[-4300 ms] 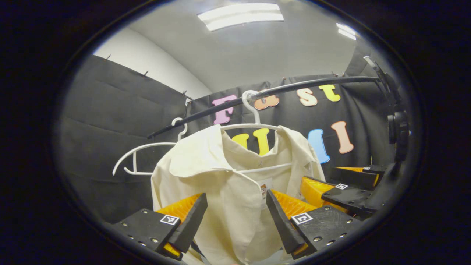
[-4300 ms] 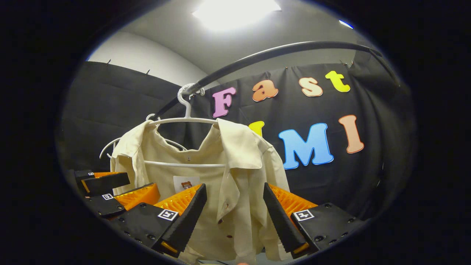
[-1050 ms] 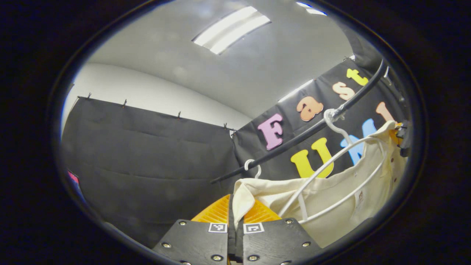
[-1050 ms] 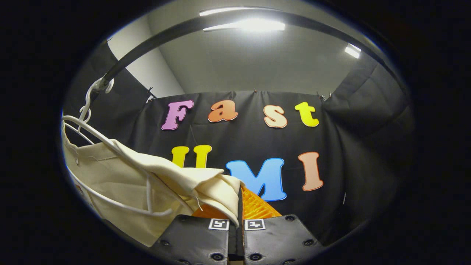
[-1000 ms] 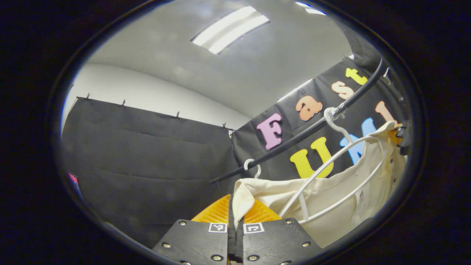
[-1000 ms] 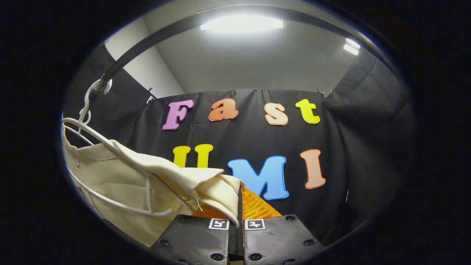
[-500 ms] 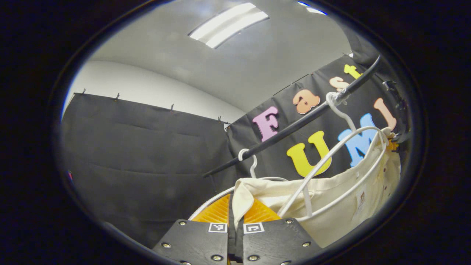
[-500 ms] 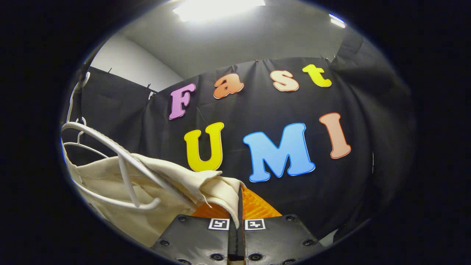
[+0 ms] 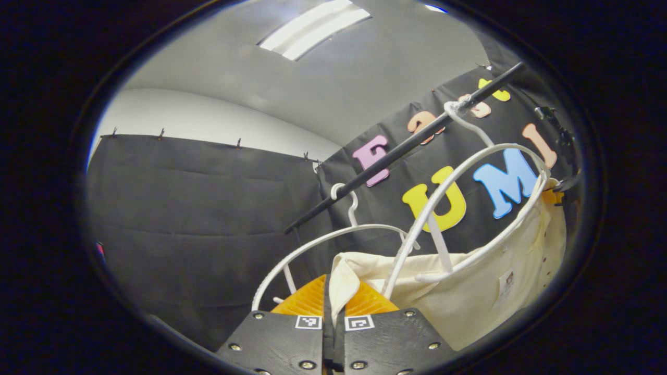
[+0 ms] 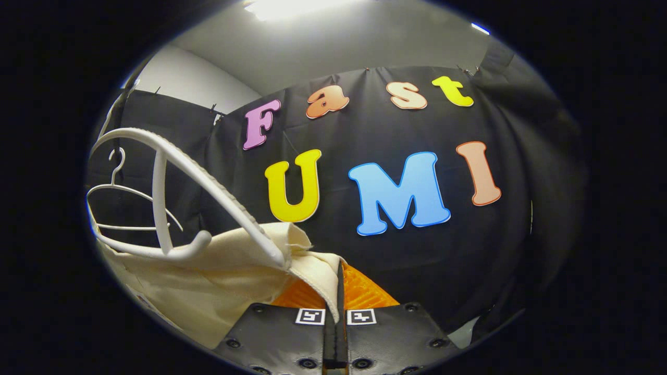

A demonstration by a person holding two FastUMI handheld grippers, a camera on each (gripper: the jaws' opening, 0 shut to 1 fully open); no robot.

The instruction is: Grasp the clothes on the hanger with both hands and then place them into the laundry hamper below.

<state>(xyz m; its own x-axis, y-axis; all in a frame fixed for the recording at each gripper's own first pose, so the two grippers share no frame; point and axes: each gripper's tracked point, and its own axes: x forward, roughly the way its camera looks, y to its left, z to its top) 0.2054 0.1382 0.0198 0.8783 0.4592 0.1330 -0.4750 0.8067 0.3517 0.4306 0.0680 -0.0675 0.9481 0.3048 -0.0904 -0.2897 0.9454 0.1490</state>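
The cream shirt (image 9: 469, 291) is pinched at both ends; the left gripper (image 9: 333, 307) has its jaws clenched on a fold of the cloth, and the right gripper (image 10: 338, 297) is clamped the same way on another fold of the shirt (image 10: 219, 276). The garment sags below the white hanger (image 9: 469, 177), which hooks over the black rail (image 9: 401, 151) above it; most of the hanger's frame stands bare above the fabric, with only its lower arm touching the cloth. In the right gripper view that hanger (image 10: 208, 177) slopes down to the shirt's edge, its tip just at the fold the jaws hold. A second, empty hanger (image 9: 333, 234) hangs from the same rail, farther along it and beside the shirt; in the right gripper view it (image 10: 125, 192) sits behind the first hanger. Ceiling lights (image 9: 312, 26) glow above the rail. At the far end of the shirt in the left gripper view, a small part of the other gripper (image 9: 555, 195) touches the cloth.
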